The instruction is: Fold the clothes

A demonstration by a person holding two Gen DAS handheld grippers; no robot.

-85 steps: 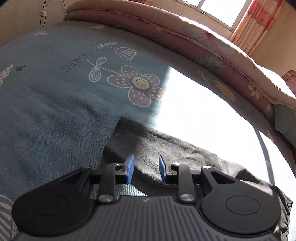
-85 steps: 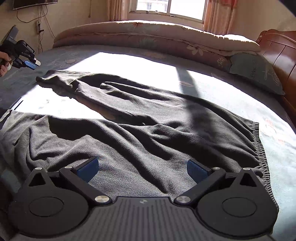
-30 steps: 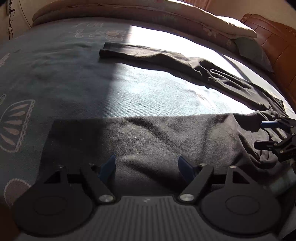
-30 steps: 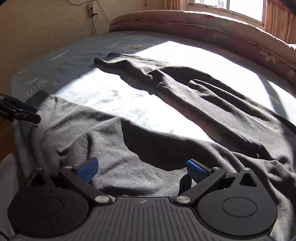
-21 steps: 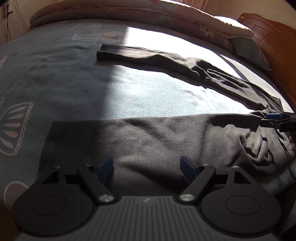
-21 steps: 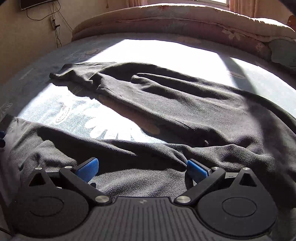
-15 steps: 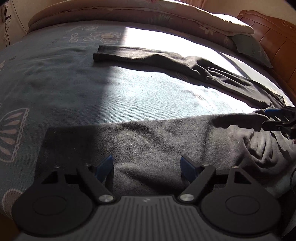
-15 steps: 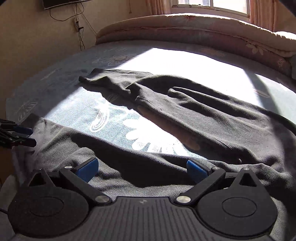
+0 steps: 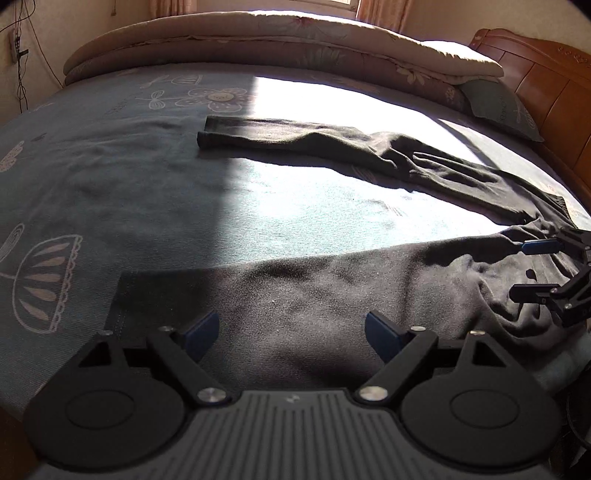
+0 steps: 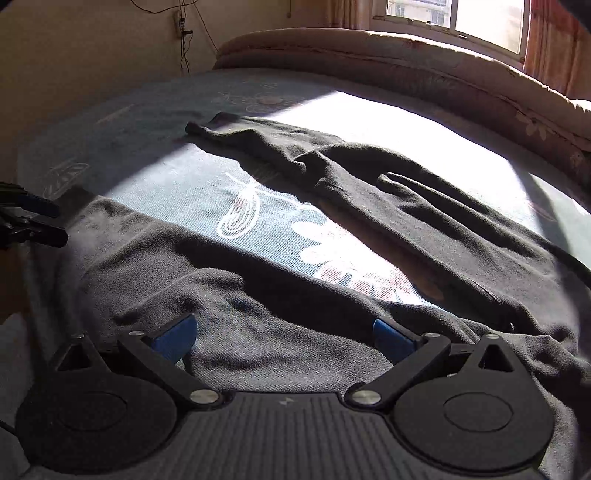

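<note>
Dark grey trousers lie spread on the bed, with the near leg across the front and the far leg stretched toward the back. My left gripper hovers over the near leg close to its cuff. Its jaws are opening, and the cloth lies under and between the pads without being pinched. My right gripper stands open over the bunched cloth at the waist end of the trousers. Each gripper shows in the other's view: the right gripper at the right edge, the left gripper at the left edge.
The blue-grey sheet has a flower print, and a strip of sunlight crosses it. A folded quilt lies along the far side. A pillow rests against the wooden headboard. A window is behind the quilt.
My left gripper's jaws have spread a little wider over the near leg. The right gripper has shifted about at the waist end. The trousers lie as before.
</note>
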